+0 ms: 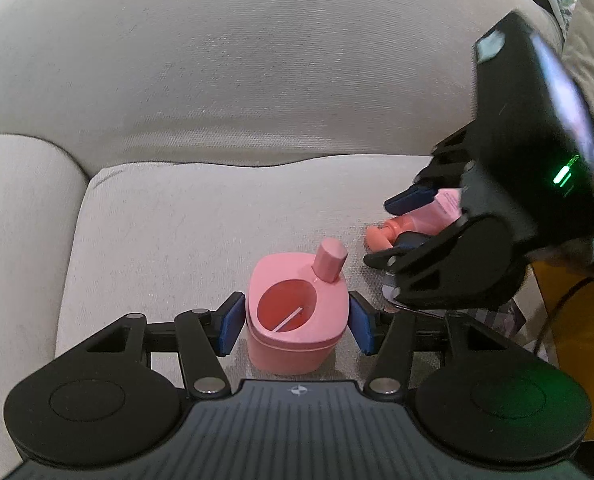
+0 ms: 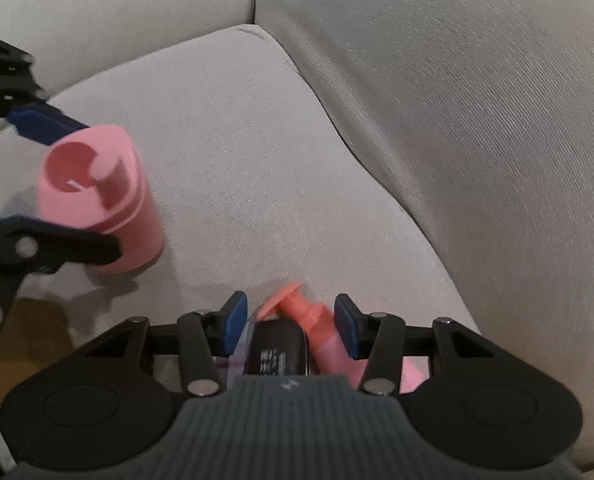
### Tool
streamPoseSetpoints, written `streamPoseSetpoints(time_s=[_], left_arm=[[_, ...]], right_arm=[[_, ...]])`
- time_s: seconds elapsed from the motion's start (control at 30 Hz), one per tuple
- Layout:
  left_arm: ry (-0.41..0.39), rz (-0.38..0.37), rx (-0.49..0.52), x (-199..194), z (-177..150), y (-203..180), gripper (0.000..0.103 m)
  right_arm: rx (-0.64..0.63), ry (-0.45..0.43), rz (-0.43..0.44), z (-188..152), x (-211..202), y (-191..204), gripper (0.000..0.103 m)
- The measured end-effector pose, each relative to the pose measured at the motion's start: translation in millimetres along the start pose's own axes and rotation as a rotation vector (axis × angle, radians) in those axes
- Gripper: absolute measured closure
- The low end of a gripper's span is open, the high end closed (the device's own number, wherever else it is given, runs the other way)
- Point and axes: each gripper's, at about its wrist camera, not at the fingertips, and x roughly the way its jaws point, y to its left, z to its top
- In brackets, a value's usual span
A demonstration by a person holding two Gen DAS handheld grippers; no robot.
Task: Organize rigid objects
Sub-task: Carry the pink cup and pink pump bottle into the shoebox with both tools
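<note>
A pink container (image 1: 295, 314) stands upright on the sofa seat cushion (image 1: 169, 248), low in the centre of the left wrist view, its lid showing a round recess and a raised pink cap (image 1: 330, 260) at the upper right corner. The left tool (image 1: 297, 320) straddles it, blue pads (image 1: 233, 324) apart and just beside its sides with a thin gap showing. To the right, the right tool (image 2: 289, 322) is clamped on a bundle: a coral-capped pink bottle (image 2: 317, 328) and a dark flat item (image 2: 275, 350), low in the centre of the right wrist view. The grey sofa backrest (image 1: 257, 60) fills the upper frame.
</note>
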Motion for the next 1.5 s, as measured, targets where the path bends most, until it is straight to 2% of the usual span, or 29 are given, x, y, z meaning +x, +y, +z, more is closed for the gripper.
streamPoseSetpoints(time_s=[0.13, 0.37, 0.43, 0.63, 0.77, 0.93, 1.17, 1.27, 1.5], left_arm=[[-0.008, -0.001, -0.004, -1, -1, 2, 0.041], [-0.029, -0.012, -0.005, -3, -3, -1, 0.041], [-0.037, -0.014, -0.006, -3, -3, -1, 0.041], [-0.046, -0.009, 0.005, -9, -1, -7, 0.041], [-0.067, -0.012, 0.022, -21, -1, -16, 0.041], [-0.118, -0.041, 0.027, -48, -1, -28, 0.041], [-0.204, -0.117, 0.063, -84, 7, -53, 0.041], [-0.238, -0.165, 0.103, -100, 13, -72, 0.041], [-0.255, -0.29, 0.271, -114, 30, -143, 0.041]], right_arm=[[-0.078, 0.003, -0.065, 0, 16, 11, 0.06], [-0.024, -0.058, -0.092, -10, -4, 0, 0.066], [0.015, -0.087, -0.111, -24, -23, 0, 0.068], [0.2, -0.19, -0.199, -45, -56, -17, 0.078], [0.397, -0.236, -0.179, -66, -72, -33, 0.078], [0.637, -0.305, -0.064, -95, -102, -50, 0.078], [0.824, -0.437, 0.001, -137, -172, -64, 0.078], [0.878, -0.49, -0.017, -150, -203, -65, 0.078], [1.042, -0.561, -0.09, -216, -258, -59, 0.078]])
